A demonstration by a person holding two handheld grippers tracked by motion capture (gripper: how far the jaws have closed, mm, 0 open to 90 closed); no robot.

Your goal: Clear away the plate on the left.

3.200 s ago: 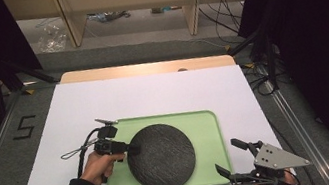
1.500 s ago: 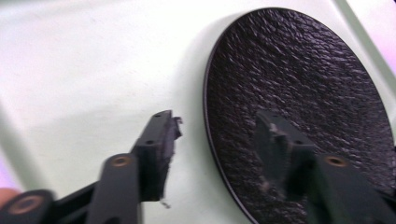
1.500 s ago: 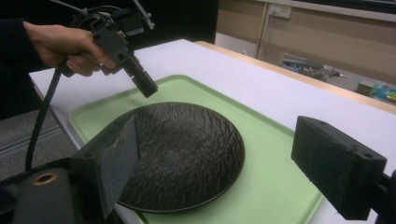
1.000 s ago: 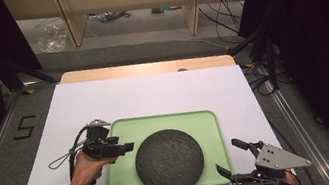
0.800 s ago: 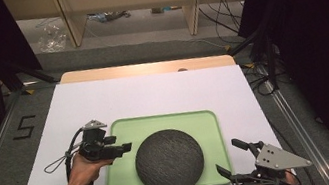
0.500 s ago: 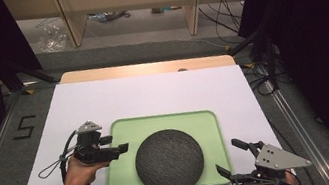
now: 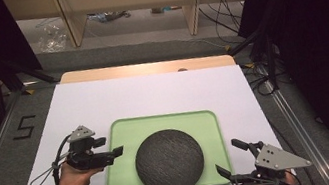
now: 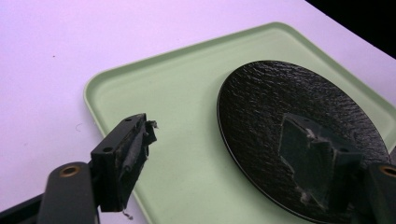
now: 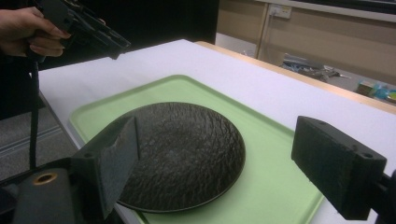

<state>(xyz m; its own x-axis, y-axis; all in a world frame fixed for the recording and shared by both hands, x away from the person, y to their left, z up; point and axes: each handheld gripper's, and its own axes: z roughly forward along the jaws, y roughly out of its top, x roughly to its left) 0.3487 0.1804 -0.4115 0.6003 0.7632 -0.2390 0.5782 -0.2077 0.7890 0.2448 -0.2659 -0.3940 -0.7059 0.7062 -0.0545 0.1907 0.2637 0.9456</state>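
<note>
Two claws in play, both with jaws apart and nothing held. Left claw (image 7: 112, 154) hovering at the left rim of the green tray (image 7: 208, 120), jaws aimed toward the black plate (image 7: 169, 161) but clear of it; seen in the left gripper view, one jaw over bare tray, the other over the plate's near edge, no contact visible. Right claw (image 7: 229, 160) low at the tray's near right corner, jaws spread wide, plate (image 9: 182, 154) framed between them in the right gripper view but well short of the jaws.

Plate lying flat on the tray, toward the near edge, roughly centred left to right, textured face up. Tray resting on the white-covered desk (image 7: 152, 94).

Risks, as judged from this layout:
- Plate rim thin and close to the tray floor; a jaw coming in level likely to push the plate rather than get under it, sliding it against the tray wall.
- One-sided grip on the rim likely to tip the plate; slip and drop possible, given the shallow bite.
- Tray unrestrained; a sideways shove from either claw could skate it toward the near desk edge.
- Cable (image 7: 44, 174) trailing from the left claw loops on the desk; could snag on the tray corner.
</note>
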